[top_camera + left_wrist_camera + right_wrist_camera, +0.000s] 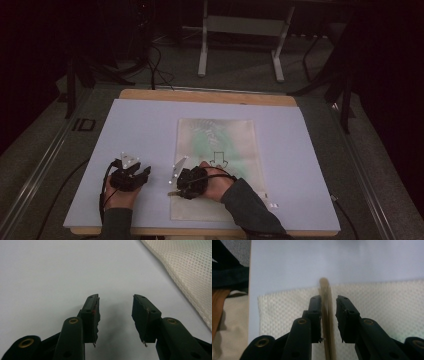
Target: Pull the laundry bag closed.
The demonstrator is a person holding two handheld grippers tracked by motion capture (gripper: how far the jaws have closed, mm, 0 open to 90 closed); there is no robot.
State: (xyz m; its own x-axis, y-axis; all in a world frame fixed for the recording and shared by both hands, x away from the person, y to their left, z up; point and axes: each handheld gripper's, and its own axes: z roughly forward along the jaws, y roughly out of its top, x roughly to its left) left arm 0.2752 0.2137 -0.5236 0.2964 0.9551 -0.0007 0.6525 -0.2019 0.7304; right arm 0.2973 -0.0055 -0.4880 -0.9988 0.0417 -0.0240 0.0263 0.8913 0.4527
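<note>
- One mesh bag [217,165] and one thin stick [326,315] lie before you.
- Your right gripper [328,315] straddles the stick without clamping it; the stick runs straight ahead along the jaws.
- Your left gripper [115,317] gapes empty, the bag to its right.

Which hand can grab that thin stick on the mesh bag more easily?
The right. The right gripper already has the thin stick between its jaws, over the mesh bag. The left gripper is open above the bare mat, beside the bag.

A slim tan stick [327,322], possibly a chopstick, lies flat across the white mesh bag's [382,302] near-left corner, pointing toward 9 o'clock on the bench, its tip past the bag's edge.
</note>
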